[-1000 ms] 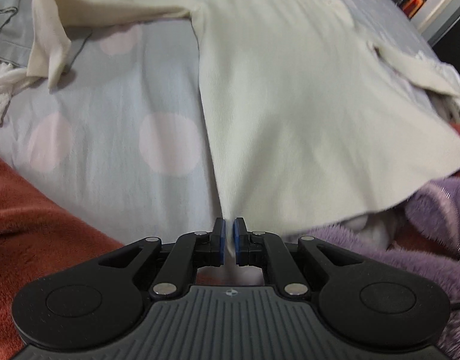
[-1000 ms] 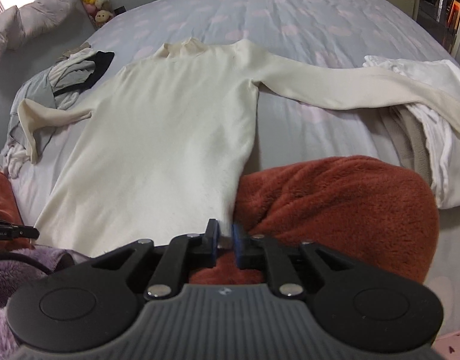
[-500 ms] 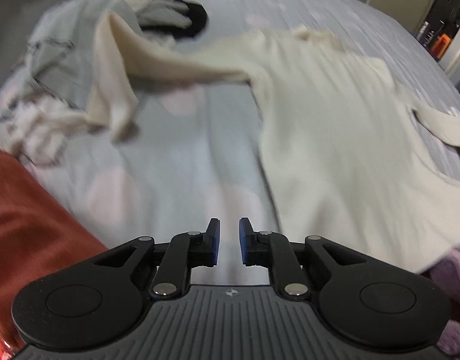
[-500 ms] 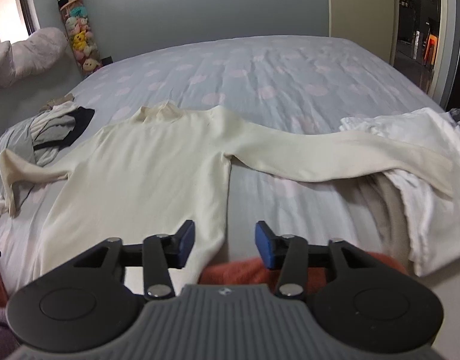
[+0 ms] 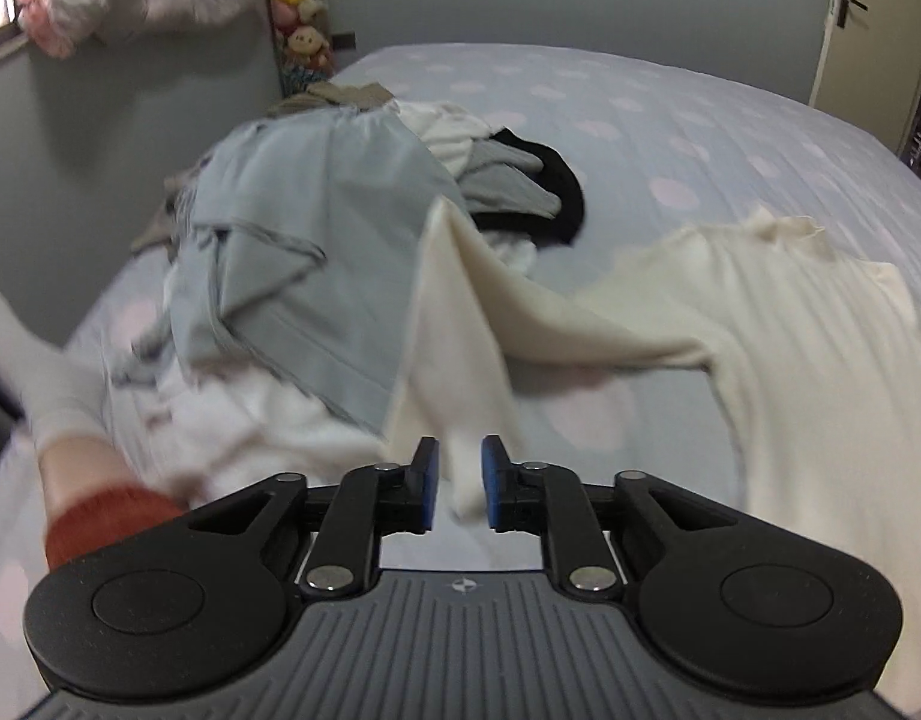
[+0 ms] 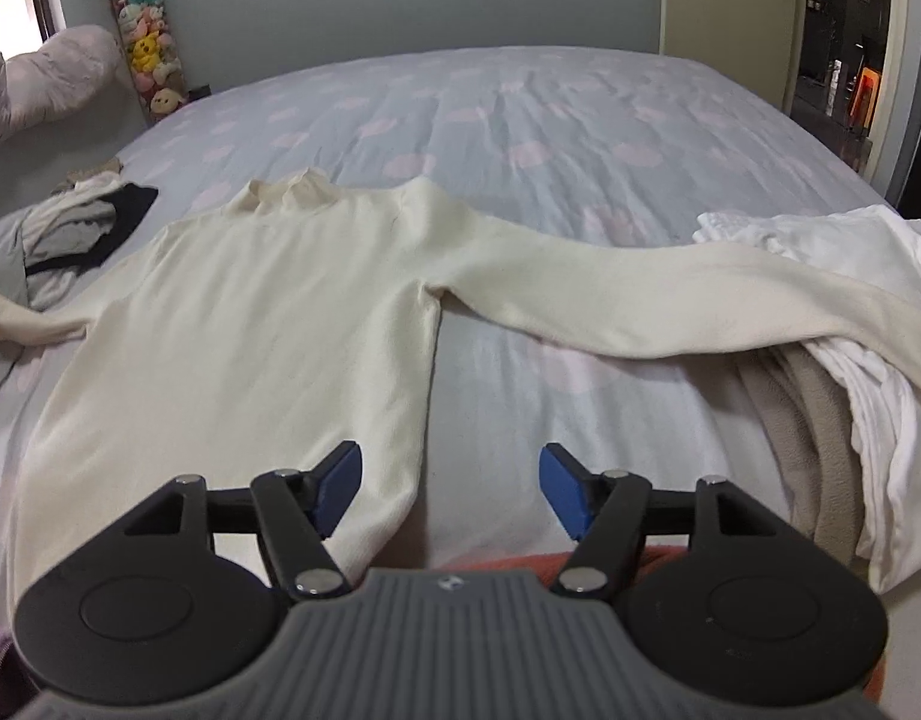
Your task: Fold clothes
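Our left gripper (image 5: 460,483) has swung from the hem to the cream knit long-sleeved sweater's (image 6: 268,312) left cuff (image 5: 454,420), jaws narrowly parted around it. Our right gripper (image 6: 449,489) gapes wide above the sweater, spread flat near the dotted blue bedsheet's (image 6: 520,114) near edge.

1. Left gripper (image 5: 459,483): jaws stood slightly parted, blue pads (image 5: 427,486) facing each other across a narrow gap.
2. Right gripper (image 6: 450,489): jaws were spread wide, blue pads (image 6: 338,483) angled outward, nothing between them.
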A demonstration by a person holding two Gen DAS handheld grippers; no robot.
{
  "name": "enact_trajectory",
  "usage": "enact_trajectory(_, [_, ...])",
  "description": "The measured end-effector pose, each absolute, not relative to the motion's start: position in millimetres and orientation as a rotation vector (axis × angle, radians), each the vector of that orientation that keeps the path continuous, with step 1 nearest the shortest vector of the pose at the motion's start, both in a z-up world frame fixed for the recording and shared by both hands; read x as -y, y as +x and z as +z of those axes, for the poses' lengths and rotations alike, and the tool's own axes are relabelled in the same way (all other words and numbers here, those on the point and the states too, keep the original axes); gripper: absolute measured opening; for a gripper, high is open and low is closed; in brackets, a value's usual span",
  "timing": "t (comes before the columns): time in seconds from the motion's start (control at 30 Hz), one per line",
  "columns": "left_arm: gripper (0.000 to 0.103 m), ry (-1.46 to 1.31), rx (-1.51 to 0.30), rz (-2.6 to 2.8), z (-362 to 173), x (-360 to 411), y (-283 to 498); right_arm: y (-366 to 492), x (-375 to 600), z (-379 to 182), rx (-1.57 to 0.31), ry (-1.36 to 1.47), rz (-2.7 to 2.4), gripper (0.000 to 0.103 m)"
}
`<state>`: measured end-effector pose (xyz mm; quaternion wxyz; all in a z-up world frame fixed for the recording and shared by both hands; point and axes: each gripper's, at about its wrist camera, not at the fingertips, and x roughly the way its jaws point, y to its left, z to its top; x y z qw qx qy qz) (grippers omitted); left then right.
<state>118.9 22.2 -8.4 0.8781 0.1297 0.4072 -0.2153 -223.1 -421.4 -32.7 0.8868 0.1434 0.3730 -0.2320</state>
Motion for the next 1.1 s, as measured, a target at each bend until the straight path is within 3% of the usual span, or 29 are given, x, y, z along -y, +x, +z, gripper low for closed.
enact_trajectory(0.1, [0.021, 0.317, -0.852, -0.474, -22, -20, 135, -218, 417, -36, -0.784, 0.263, -0.472, 0.069])
enact_trajectory(0.23, [0.032, 0.381, -0.851, -0.491, -46, -10, 148, -213, 417, -41, -0.822, 0.25, -0.471, 0.069])
enact_trajectory(0.47, [0.033, 0.395, -0.943, -0.421, -83, -1, 182, -210, 419, -45, -0.842, 0.27, -0.465, 0.069])
enact_trajectory(0.5, [0.031, 0.38, -0.965, -0.42, -86, -2, 185, -210, 420, -45, -0.843, 0.271, -0.465, 0.069])
enact_trajectory(0.53, [0.017, 0.362, -0.989, -0.421, -89, -3, 188, -210, 420, -46, -0.847, 0.27, -0.465, 0.069])
enact_trajectory(0.57, [0.01, 0.348, -0.997, -0.424, -88, -4, 189, -209, 420, -46, -0.851, 0.27, -0.465, 0.069])
enact_trajectory(0.63, [0.006, 0.323, -1.0, -0.431, -84, -6, 187, -208, 420, -47, -0.858, 0.267, -0.462, 0.069])
enact_trajectory(1.1, [0.003, 0.131, -0.83, -0.432, 84, -62, 200, -206, 421, -49, -0.872, 0.271, -0.452, 0.069])
